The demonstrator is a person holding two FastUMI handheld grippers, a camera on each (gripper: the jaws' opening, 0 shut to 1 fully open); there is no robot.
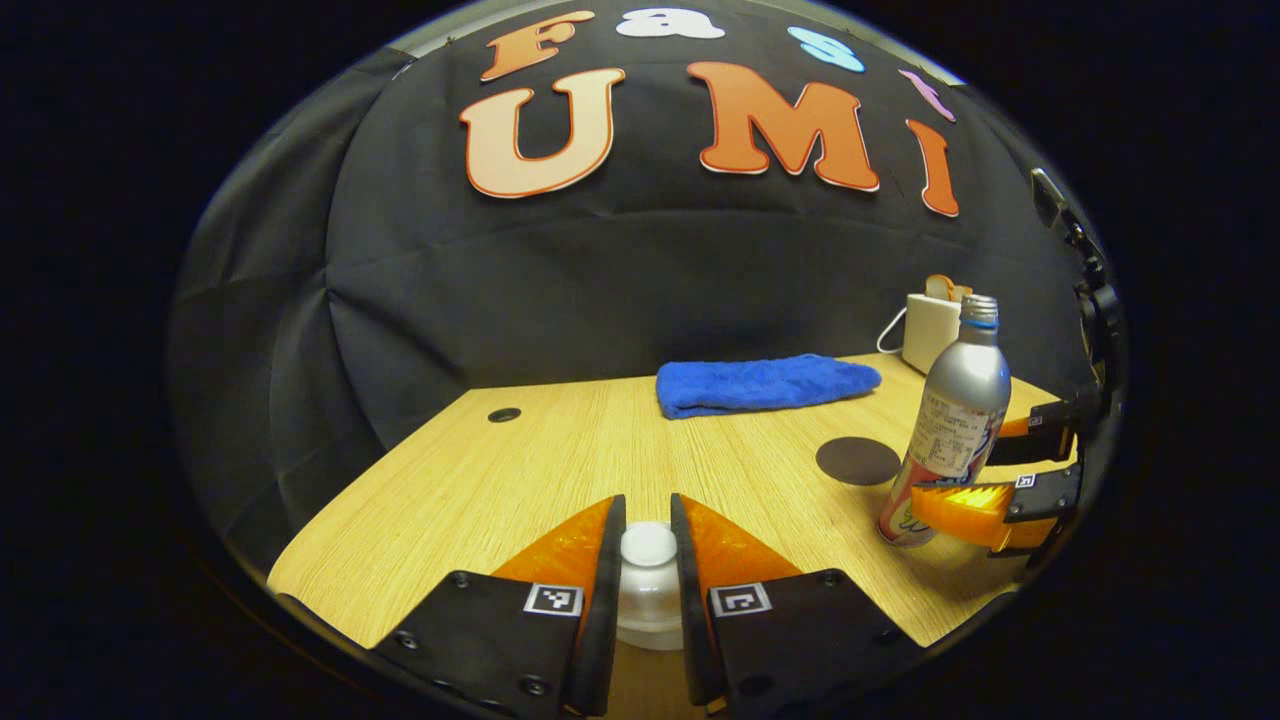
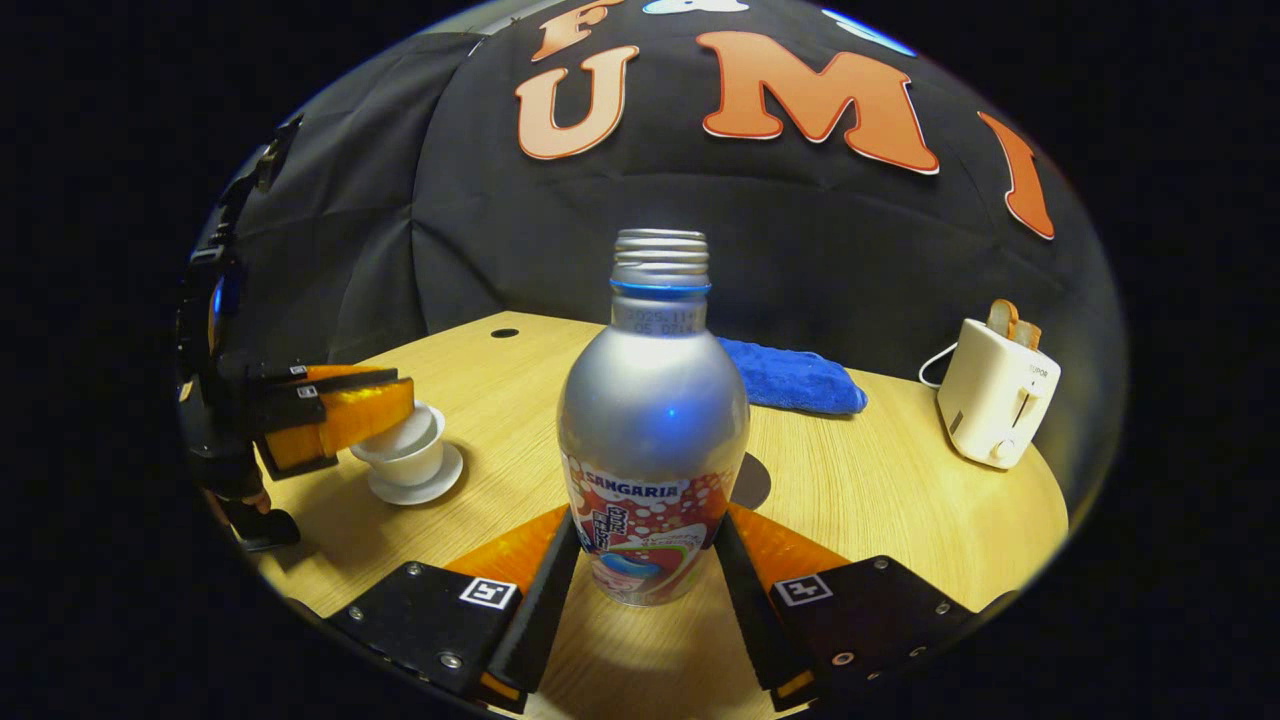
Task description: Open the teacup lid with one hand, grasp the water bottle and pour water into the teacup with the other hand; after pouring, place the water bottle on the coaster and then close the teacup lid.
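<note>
In the left gripper view my left gripper (image 1: 648, 505) is shut on the white knob of the teacup lid (image 1: 648, 548). The right gripper view shows that same left gripper (image 2: 403, 405) holding the lid (image 2: 392, 437) tilted over the white teacup (image 2: 415, 465) on its saucer (image 2: 420, 490). My right gripper (image 2: 645, 520) is shut on the lower part of the silver water bottle (image 2: 652, 420), which has no cap. In the left gripper view the bottle (image 1: 958, 420) leans slightly beside the dark round coaster (image 1: 857, 460).
A folded blue towel (image 1: 765, 385) lies at the back of the wooden table (image 1: 520, 470). A white toaster (image 2: 995, 395) with bread in it stands at the back right. The coaster (image 2: 755, 480) shows partly behind the bottle.
</note>
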